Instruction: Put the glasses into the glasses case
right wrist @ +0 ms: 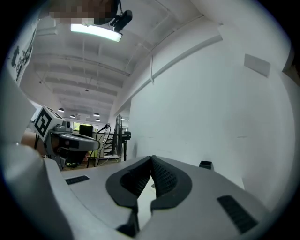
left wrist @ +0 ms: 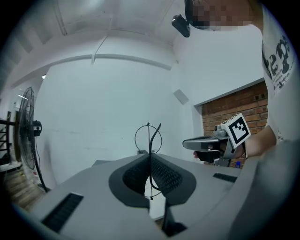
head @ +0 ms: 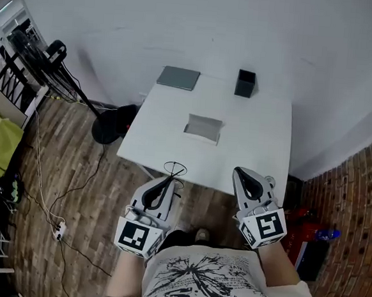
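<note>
A pair of thin black wire glasses (head: 174,170) sticks up from my left gripper (head: 170,179), which is shut on it just before the near edge of the white table (head: 263,151). In the left gripper view the round lens ring (left wrist: 148,138) and a temple stand upright between the shut pads of the left gripper (left wrist: 151,157). The pale glasses case (head: 203,127) lies open at the table's middle, beyond both grippers. My right gripper (head: 240,173) is shut with nothing in it, level with the left; its ribbed pads meet in the right gripper view (right wrist: 151,159).
A flat grey slab (head: 178,77) and a small black box (head: 245,83) sit at the table's far edge. A fan's black base (head: 114,123) and cables lie on the wood floor at left. A brick wall (head: 354,209) stands at right.
</note>
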### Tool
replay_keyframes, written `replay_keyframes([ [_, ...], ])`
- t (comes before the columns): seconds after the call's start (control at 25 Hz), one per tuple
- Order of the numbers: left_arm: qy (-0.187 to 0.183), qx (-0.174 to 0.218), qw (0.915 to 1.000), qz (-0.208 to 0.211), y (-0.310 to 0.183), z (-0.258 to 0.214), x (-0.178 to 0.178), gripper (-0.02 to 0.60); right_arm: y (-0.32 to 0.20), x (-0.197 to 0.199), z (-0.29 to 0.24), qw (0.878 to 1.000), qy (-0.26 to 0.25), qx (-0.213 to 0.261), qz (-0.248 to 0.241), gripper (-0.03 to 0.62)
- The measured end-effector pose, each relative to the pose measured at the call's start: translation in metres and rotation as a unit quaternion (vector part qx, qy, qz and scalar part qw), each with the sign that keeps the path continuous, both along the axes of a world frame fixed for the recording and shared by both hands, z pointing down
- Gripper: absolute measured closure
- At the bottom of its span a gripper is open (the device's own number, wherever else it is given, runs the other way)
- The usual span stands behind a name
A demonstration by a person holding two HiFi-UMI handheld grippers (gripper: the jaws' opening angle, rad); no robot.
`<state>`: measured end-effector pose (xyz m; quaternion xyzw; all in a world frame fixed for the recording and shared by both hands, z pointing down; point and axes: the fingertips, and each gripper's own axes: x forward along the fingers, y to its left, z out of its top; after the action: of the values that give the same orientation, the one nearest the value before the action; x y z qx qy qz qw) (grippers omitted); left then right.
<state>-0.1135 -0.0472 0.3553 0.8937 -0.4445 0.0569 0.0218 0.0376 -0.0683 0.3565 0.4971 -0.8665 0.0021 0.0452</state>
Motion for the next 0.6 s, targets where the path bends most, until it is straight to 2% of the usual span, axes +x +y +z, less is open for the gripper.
replay_keyframes([
  [0.16,-0.019,-0.003,0.9995,0.024,-0.049,0.008,0.009,0.566,-0.041,0.01,0.009,0.999,-0.015,-0.014,0.028,0.58],
  [0.36,-0.011,0.006,0.997,0.077,-0.12,0.008,0.021,0.565,-0.097,0.013,0.018,0.997,-0.014,-0.016,0.069,0.579],
  [0.48,-0.044,-0.012,0.9923,0.115,-0.164,0.02,0.028,0.566,-0.134,0.013,0.025,0.994,-0.013,-0.023,0.102,0.579],
  [0.6,-0.064,-0.035,0.986,0.15,-0.205,0.04,0.033,0.566,-0.165,0.008,0.038,0.993,0.002,-0.035,0.113,0.579],
])
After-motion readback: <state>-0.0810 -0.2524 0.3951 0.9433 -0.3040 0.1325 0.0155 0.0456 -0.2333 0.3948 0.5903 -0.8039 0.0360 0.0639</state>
